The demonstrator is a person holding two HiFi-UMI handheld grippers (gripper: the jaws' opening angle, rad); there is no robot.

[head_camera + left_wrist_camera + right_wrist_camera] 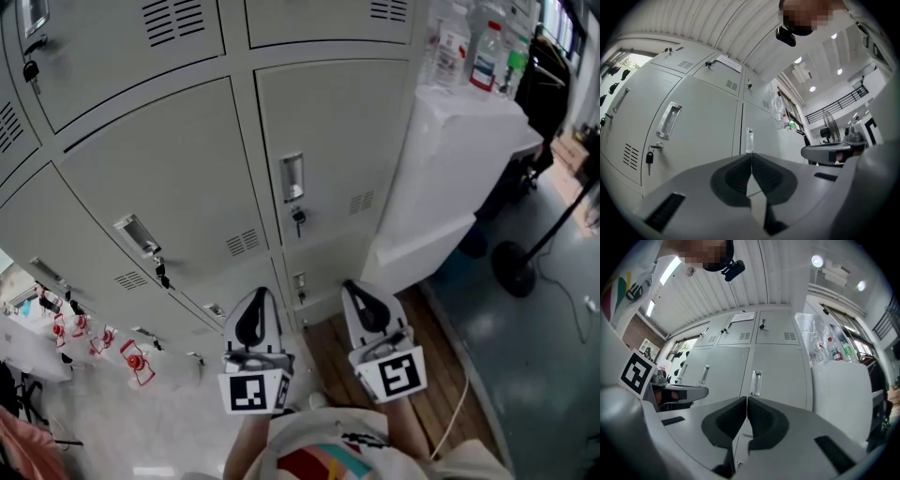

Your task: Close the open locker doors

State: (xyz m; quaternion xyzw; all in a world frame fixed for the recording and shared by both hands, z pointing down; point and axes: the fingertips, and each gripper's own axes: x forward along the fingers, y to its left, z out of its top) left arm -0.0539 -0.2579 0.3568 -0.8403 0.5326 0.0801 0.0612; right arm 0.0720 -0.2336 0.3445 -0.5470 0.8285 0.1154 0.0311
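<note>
Looking over the locker doors [169, 178] across the upper left and centre of the frame, we see each one flush, so we judge the closing done; our left gripper [257, 298] and right gripper [356, 289], lower centre, sit pinched together, empty, apart from the doors

A tall white box-shaped cabinet [441, 169] stands on the right. Clear plastic bottles with printed labels [486, 56] stand on its top. A black pole stand with a round base [514, 267] rests on the grey-blue floor [525, 375], near the cabinet. Brown wooden floorboards [427, 347] adjoin this floor.
</note>
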